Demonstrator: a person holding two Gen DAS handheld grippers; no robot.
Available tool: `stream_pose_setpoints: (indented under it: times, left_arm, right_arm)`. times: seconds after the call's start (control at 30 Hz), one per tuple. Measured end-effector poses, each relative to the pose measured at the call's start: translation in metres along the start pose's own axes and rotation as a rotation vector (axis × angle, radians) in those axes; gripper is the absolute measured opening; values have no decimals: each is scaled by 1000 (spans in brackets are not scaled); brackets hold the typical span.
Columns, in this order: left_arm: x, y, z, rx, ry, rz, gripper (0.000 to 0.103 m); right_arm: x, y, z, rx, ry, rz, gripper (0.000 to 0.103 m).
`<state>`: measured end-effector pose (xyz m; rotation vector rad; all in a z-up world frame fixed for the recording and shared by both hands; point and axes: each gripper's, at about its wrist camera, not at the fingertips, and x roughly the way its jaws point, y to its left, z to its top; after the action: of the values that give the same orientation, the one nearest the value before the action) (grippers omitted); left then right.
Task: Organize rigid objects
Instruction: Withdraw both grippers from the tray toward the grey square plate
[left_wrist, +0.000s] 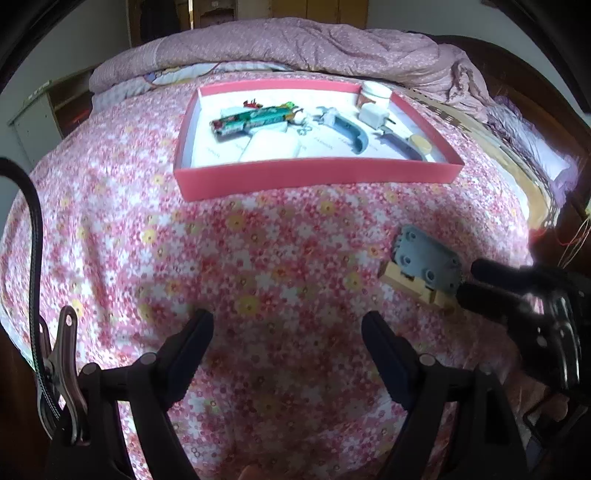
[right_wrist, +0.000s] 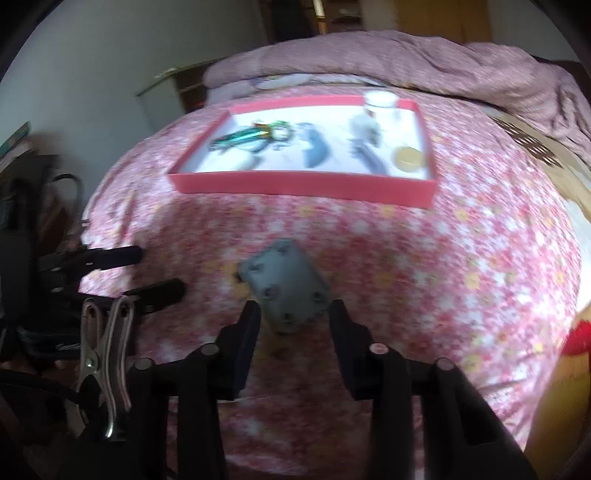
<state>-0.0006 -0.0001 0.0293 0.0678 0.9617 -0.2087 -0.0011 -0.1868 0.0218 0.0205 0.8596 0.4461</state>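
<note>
A grey plate with a tan wooden base (left_wrist: 428, 267) is held between the fingers of my right gripper (left_wrist: 467, 282) above the floral bedspread. In the right wrist view the grey plate (right_wrist: 286, 288) sits between the fingers of my right gripper (right_wrist: 293, 314), which are closed against it. My left gripper (left_wrist: 288, 332) is open and empty over the bedspread; it also shows in the right wrist view (right_wrist: 159, 271). A pink tray (left_wrist: 317, 173) farther back holds a green tube (left_wrist: 255, 120), a blue-handled tool (left_wrist: 343, 129), a white jar (left_wrist: 375, 94) and other items.
The pink tray (right_wrist: 303, 184) lies on the floral bedspread (left_wrist: 258, 258). A bunched mauve quilt (left_wrist: 314, 44) lies behind it. A woven mat and the dark bed frame (left_wrist: 535, 122) are at the right. A cabinet (right_wrist: 170, 92) stands at the left.
</note>
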Motion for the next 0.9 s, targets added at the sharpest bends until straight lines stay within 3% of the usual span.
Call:
stream_pose_setpoints:
  times: [0.17,0.27,0.77,0.9]
  left_arm:
    - [4,6,-2,-27,19,-14,86]
    - [6,6,-4,-24,20,-12,86]
    - [8,3,-5,-23,15,10,86]
    - [7,4,-6,-35,11,3,86]
  right_arm:
    - [12,20,-2,-69,67,82,20]
    - [19,22,-4,-71,112,114,19]
    - [1,11,-8,-39,66,32,19]
    - [6,8,-11,-42,109,24,19]
